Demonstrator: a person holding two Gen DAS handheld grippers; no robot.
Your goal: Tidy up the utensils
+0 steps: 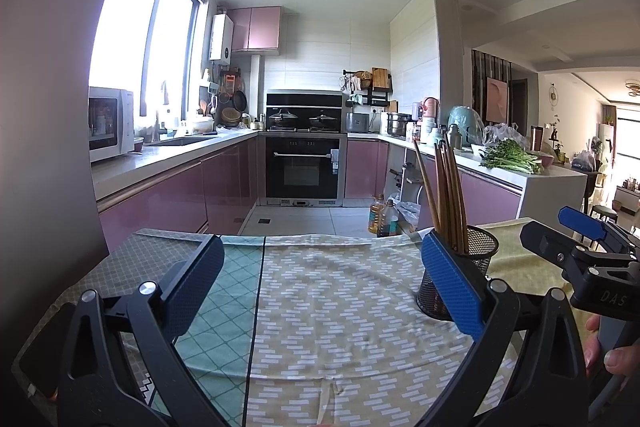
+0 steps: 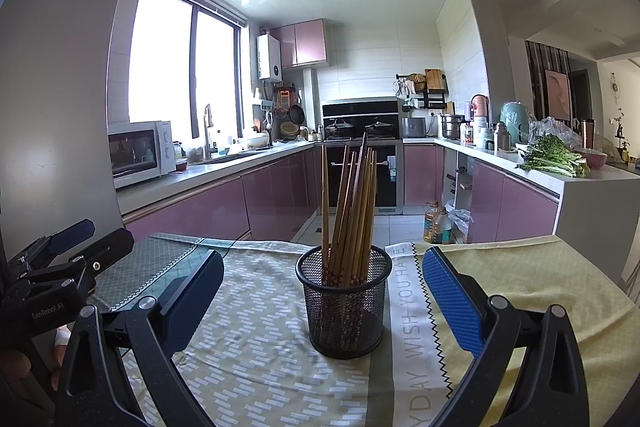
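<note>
A black mesh cup (image 2: 345, 303) stands upright on the patterned tablecloth (image 2: 248, 339), holding several brown wooden chopsticks (image 2: 352, 211) that lean a little apart. My right gripper (image 2: 320, 291) is open, its blue-padded fingers (image 2: 452, 299) on either side of the cup and apart from it. In the left wrist view the same cup (image 1: 476, 259) with its chopsticks (image 1: 448, 199) sits just behind my left gripper's right finger (image 1: 452, 287). My left gripper (image 1: 320, 287) is open over bare cloth, holding nothing. Each gripper shows at the edge of the other's view.
The cloth-covered table (image 1: 320, 307) ends at a far edge with kitchen floor beyond. Pink cabinets, an oven (image 1: 304, 167) and a microwave (image 1: 110, 123) line the walls. Oil bottles (image 1: 382, 217) stand on the floor. Greens (image 2: 554, 155) lie on the right counter. A hand (image 1: 608, 347) holds the right gripper.
</note>
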